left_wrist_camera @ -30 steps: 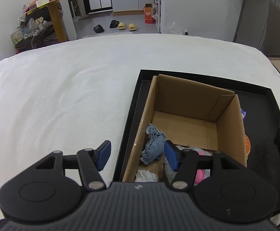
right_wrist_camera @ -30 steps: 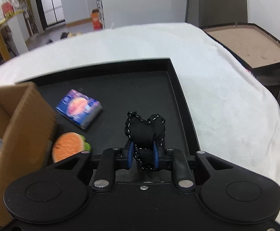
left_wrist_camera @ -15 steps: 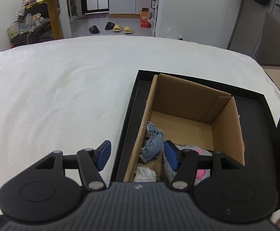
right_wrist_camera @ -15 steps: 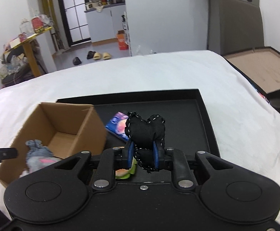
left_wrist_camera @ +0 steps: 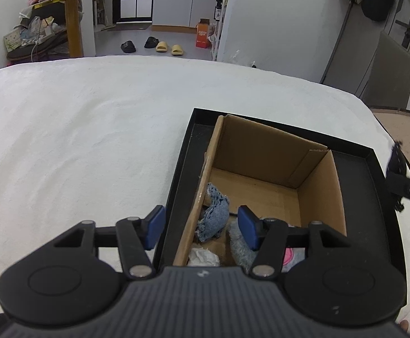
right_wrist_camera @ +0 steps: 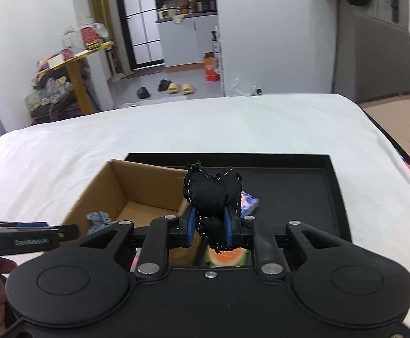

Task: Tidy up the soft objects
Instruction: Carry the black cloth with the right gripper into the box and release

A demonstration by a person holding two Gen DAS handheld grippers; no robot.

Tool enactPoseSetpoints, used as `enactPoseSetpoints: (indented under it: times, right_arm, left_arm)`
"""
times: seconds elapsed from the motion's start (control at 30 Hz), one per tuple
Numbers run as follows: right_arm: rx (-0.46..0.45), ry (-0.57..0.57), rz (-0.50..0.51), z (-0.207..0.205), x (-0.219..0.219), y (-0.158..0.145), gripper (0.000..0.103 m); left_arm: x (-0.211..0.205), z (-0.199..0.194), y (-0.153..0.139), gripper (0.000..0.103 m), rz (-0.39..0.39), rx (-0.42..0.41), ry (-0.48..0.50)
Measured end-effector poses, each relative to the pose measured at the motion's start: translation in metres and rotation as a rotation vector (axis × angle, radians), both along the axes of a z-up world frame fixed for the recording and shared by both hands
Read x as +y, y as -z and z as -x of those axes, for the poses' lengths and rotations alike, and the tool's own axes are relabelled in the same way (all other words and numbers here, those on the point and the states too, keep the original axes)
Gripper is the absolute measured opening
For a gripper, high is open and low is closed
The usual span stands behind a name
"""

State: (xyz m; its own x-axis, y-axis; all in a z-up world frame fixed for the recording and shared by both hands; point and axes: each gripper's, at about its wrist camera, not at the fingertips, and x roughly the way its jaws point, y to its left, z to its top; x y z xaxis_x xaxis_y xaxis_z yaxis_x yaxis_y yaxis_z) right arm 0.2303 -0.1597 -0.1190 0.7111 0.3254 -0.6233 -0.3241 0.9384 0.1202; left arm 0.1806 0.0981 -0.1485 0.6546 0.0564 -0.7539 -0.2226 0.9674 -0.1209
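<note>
The right gripper [right_wrist_camera: 210,228] clamps a black stitched fabric heart [right_wrist_camera: 212,190], carrying it; next it probably releases over the open brown cardboard box [right_wrist_camera: 137,188]. The left gripper [left_wrist_camera: 199,226] hangs open.

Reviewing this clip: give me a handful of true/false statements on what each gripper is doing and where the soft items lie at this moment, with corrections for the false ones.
1. The right gripper is shut on the black heart cushion. True.
2. The left gripper grips the blue denim piece. False: its fingers stand open and empty; the denim lies inside the cardboard box.
3. The cardboard box stands in the black tray. True.
4. The watermelon-slice toy lies inside the box. False: it lies on the tray outside the box, below the right gripper.
5. The tray rests on a white cover. True.
</note>
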Motion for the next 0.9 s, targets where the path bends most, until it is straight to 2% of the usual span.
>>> enactPoseSetpoints:
  times: [0.17, 0.3, 0.47, 0.63, 0.73, 0.9]
  right_arm:
    - [0.000, -0.059, -0.005, -0.003, 0.022, -0.006, 0.021]
    - [0.006, -0.103, 0.003, -0.002, 0.043, -0.007, 0.021]
    - [0.027, -0.125, 0.002, -0.003, 0.061, -0.004, 0.022]
    - [0.034, -0.176, -0.050, 0.001, 0.075, -0.008, 0.029]
    - [0.033, -0.197, -0.056, 0.004, 0.075, -0.010, 0.032]
    - [0.033, -0.160, -0.053, 0.006, 0.058, -0.015, 0.039]
  left_arm:
    - [0.004, -0.003, 0.006, 0.046, 0.031, 0.014, 0.008]
    - [0.009, -0.007, 0.013, 0.026, 0.056, 0.033, 0.012]
    - [0.013, -0.007, 0.015, 0.022, 0.075, 0.027, 0.005]
    - [0.017, -0.006, 0.016, 0.021, 0.099, 0.024, 0.004]
    - [0.018, -0.005, 0.015, 0.021, 0.101, 0.024, 0.005]
    - [0.017, -0.004, 0.013, 0.021, 0.098, 0.030, 0.003]
